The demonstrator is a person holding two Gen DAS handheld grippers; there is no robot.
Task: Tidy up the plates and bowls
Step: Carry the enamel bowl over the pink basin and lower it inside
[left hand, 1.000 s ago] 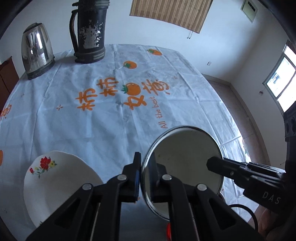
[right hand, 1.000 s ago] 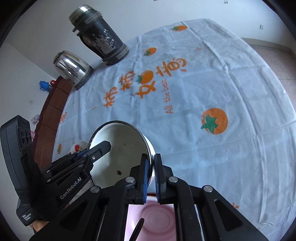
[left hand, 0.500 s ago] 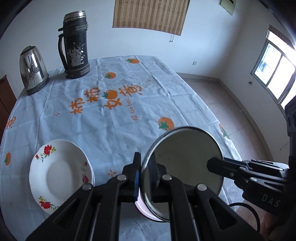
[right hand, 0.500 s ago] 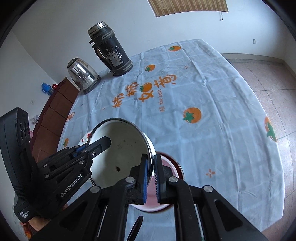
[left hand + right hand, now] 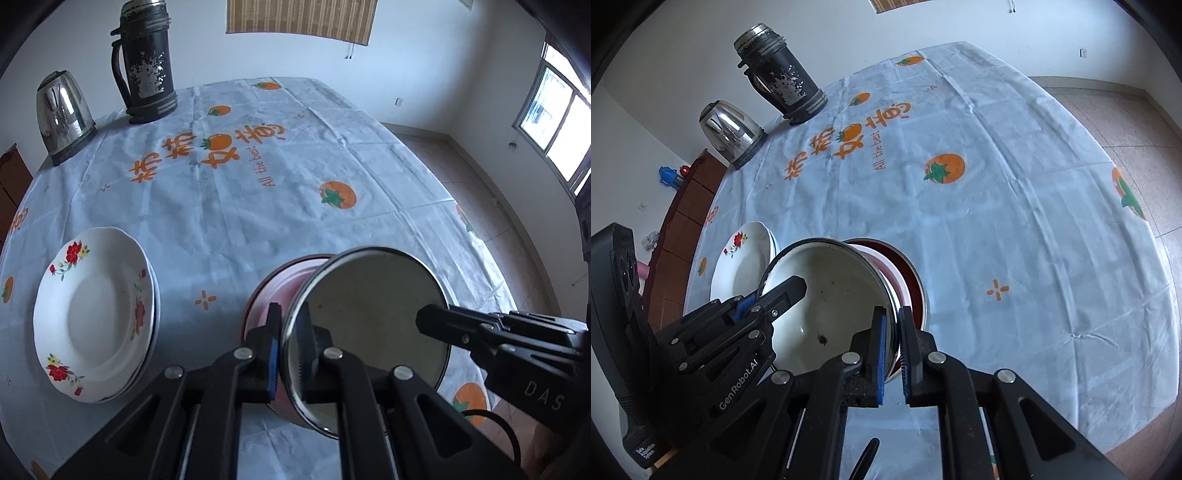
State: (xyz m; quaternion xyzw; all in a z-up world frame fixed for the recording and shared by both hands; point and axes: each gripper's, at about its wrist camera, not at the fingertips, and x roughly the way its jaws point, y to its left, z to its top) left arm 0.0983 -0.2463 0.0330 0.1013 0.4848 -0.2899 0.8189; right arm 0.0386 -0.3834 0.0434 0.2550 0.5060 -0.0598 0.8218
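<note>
On the tablecloth (image 5: 258,229), lower center, both my tongs (image 5: 291,347) (image 5: 891,350) pinch the tilted bowl's (image 5: 831,295) rim over the pink bowl (image 5: 273,291).

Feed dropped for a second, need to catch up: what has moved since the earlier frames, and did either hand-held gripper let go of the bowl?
Both held on: the left hand-held gripper and right hand-held gripper stay clamped on opposite rims of the enamel bowl. They carried it up and back, so the pink bowl beneath shows more. The floral plates, kettle and thermos stayed put.
</note>
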